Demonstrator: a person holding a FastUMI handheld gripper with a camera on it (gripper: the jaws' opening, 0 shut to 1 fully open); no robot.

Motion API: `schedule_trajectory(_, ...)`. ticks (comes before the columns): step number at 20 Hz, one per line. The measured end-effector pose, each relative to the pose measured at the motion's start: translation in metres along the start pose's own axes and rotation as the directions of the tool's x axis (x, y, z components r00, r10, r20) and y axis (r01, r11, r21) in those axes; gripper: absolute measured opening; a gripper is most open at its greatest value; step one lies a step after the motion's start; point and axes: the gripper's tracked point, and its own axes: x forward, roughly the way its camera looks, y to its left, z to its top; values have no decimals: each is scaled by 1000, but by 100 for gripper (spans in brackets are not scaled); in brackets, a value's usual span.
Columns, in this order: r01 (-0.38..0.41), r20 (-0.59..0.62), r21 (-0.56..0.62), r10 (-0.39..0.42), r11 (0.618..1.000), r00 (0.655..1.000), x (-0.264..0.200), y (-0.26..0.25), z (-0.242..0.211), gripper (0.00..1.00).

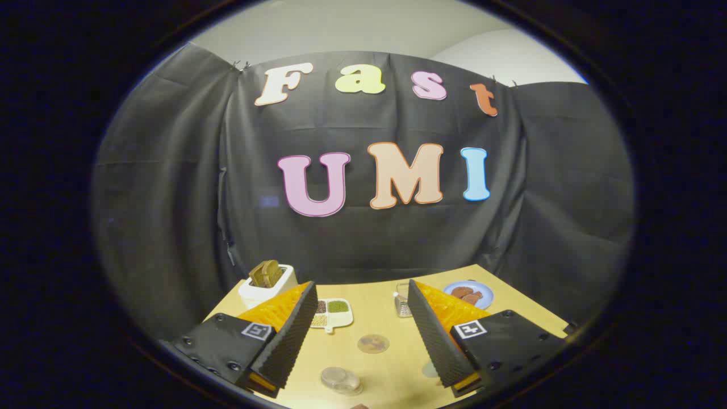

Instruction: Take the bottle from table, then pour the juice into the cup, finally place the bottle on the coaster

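Observation:
My gripper (361, 285) hangs open above the wooden table (392, 369), with nothing between its fingers. On the table between the fingers lies a round brownish coaster (373, 343). Nearer to me, close to the left finger, stands a clear round glass (341, 379) seen from above, which looks like the cup. A small clear container (402, 302) with a pale top stands just beyond the right fingertip, partly hidden by it. I cannot tell whether it is the bottle. A small brown thing (359, 406) peeks in at the table's near edge.
A white holder with brown bread slices (267, 281) stands at the back left. A white tray of beans and grains (332, 312) lies beside the left finger. A blue plate with brown food (468, 294) sits at the back right. Black cloth walls the table in.

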Motion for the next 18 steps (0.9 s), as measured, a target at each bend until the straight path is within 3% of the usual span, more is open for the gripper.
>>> schedule_trajectory(5,37,18,6,-37,999,999,-2,-3,9,99)
schedule_trajectory(18,-2,-8,-21,2,1000,1000,-38,-2,-3,99)
